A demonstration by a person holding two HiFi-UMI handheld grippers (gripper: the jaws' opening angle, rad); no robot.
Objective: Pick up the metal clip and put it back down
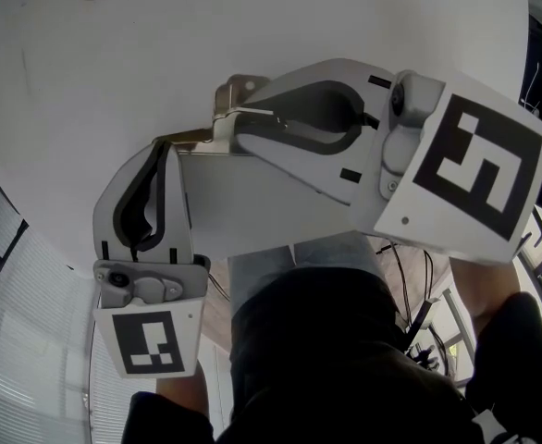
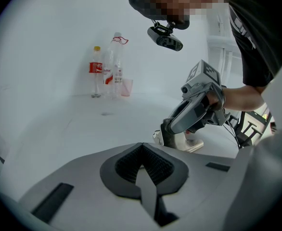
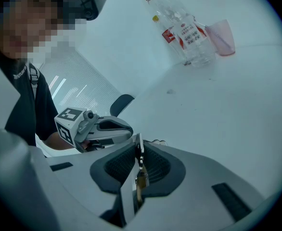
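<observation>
at the near edge of the white round table (image 1: 114, 63), the right gripper (image 1: 227, 126) is clamped on the metal clip (image 1: 237, 93). in the right gripper view the clip (image 3: 141, 177) stands on edge between the ribbed pads, silver at the top and brass-coloured lower down. whether it rests on the table or hangs just above it cannot be told. the left gripper (image 1: 165, 146) is also at the table's near edge, its tip just beside the clip; its jaws (image 2: 142, 148) are pressed together with nothing between them. at the far side of the table stand a cola bottle (image 2: 96, 71), a clear plastic bottle (image 2: 116, 64) and a pink cup (image 2: 127, 87), close together.
</observation>
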